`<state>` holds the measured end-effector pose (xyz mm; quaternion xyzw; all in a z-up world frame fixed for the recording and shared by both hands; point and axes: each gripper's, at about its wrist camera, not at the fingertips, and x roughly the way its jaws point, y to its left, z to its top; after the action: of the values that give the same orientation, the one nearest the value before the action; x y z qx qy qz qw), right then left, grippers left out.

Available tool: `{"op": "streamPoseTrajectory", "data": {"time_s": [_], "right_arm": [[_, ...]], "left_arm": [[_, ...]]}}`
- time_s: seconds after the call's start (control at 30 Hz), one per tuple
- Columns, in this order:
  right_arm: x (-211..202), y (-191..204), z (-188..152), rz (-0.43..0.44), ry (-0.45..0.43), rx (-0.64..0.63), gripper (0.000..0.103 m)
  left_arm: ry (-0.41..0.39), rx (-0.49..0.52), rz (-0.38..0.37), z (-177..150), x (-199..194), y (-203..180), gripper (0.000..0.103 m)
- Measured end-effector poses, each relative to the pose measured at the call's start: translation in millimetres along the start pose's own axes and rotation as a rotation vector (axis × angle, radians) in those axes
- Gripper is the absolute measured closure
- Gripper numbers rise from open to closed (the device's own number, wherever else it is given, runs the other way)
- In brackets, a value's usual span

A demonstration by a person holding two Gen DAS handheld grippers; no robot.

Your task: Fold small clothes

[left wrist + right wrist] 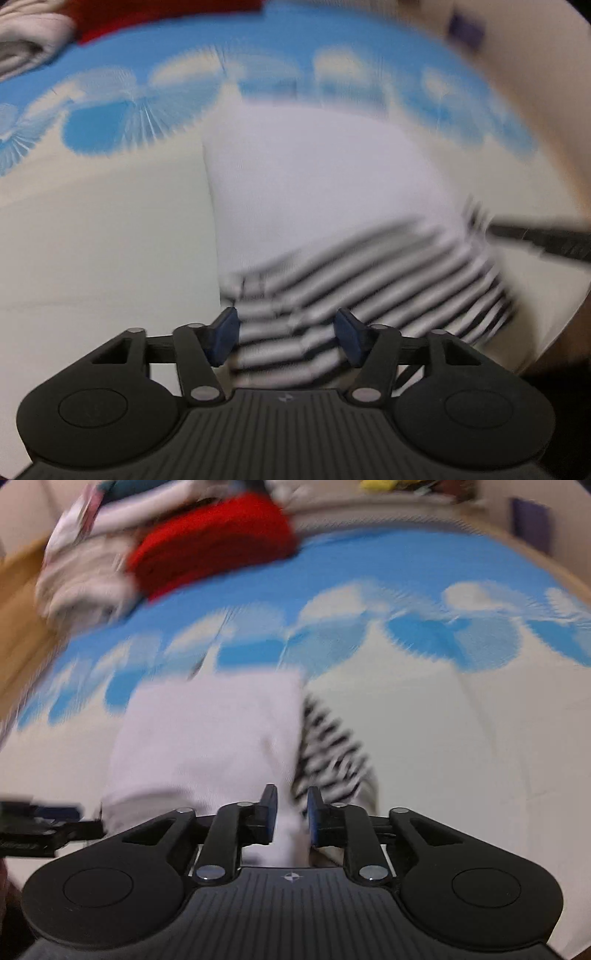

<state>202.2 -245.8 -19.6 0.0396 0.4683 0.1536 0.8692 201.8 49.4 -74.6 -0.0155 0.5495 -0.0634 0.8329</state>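
1. Small white top point(314, 192) with a striped part point(369, 273), lying flat in the middle of the worktop point(461, 738), on the blue cloud print.
2. Left tool point(286, 338) spread wide, right over the striped end, stripes showing between its two tips. Not seen pressing on the cloth. Probably there to grab that end for a fold.
3. Right tool point(291, 818) with only a thin gap, low over the near white edge, just beside the stripes. White cloth showing in the gap. Too blurry to tell if pinching or only close.
4. Both tools at the near side of the top, one at each corner, most likely to lift the edge evenly.
5. Far off at the back left: a red cloth point(214, 539) and a heap of white clothes point(81, 579). Well apart from the top.
6. Nothing in the way on the far side, so room there to fold over.
7. Everything smeared, so small creases hard to see.
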Motion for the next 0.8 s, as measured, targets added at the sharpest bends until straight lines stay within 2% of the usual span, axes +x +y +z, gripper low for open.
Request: {"op": "streamPoseTrajectory", "data": {"time_s": [0.03, 0.1, 0.13, 0.2, 0.27, 0.33, 0.37, 0.4, 0.43, 0.5, 0.57, 0.7, 0.8], "right_arm": [[7.1, 4.9, -3.3, -0.002, 0.040, -0.043, 0.084], [21.3, 14.7, -11.5, -0.014, 0.128, -0.126, 0.083], [31.3, 19.4, -17.6, -0.051, 0.186, -0.171, 0.082], [40.6, 25.1, -26.9, -0.104, 0.245, -0.216, 0.082], [42.2, 25.1, -26.5, -0.106, 0.248, -0.228, 0.082], [42.7, 21.6, -25.8, -0.100, 0.256, -0.219, 0.082], [43.7, 20.2, -26.3, -0.106, 0.265, -0.219, 0.082], [45.7, 20.3, -28.2, -0.113, 0.275, -0.220, 0.082], [48.2, 18.8, -29.2, -0.121, 0.289, -0.222, 0.082], [52.5, 18.3, -31.7, -0.139, 0.311, -0.230, 0.082], [57.0, 16.9, -36.5, -0.173, 0.347, -0.243, 0.082], [52.2, 14.8, -33.6, -0.166, 0.325, -0.226, 0.082], [35.9, 13.1, -25.8, -0.140, 0.241, -0.187, 0.082]], "left_arm": [[0.017, 0.026, 0.038, -0.7, 8.1, -3.7, 0.037], [0.014, 0.026, 0.055, 0.4, 9.9, -6.7, 0.037], [0.014, 0.022, 0.058, 0.7, 8.8, -7.5, 0.037], [-0.013, 0.019, 0.063, 1.5, -2.1, -10.3, 0.038], [-0.078, 0.034, 0.047, 0.3, -18.5, -16.5, 0.038], [-0.093, 0.070, 0.016, -3.2, -25.7, -23.8, 0.038], [-0.062, 0.098, 0.009, -5.6, -20.6, -28.2, 0.038], [0.006, 0.137, 0.011, -9.5, -7.9, -32.0, 0.038], [0.045, 0.182, 0.034, -13.9, 3.3, -36.1, 0.036], [0.046, 0.255, 0.071, -15.8, 10.6, -44.0, 0.034], [0.053, 0.219, 0.059, -11.8, 9.9, -40.3, 0.035], [0.025, 0.195, 0.047, -5.1, 1.8, -37.2, 0.034], [-0.076, 0.140, 0.046, -0.3, -15.6, -30.2, 0.034]]}}
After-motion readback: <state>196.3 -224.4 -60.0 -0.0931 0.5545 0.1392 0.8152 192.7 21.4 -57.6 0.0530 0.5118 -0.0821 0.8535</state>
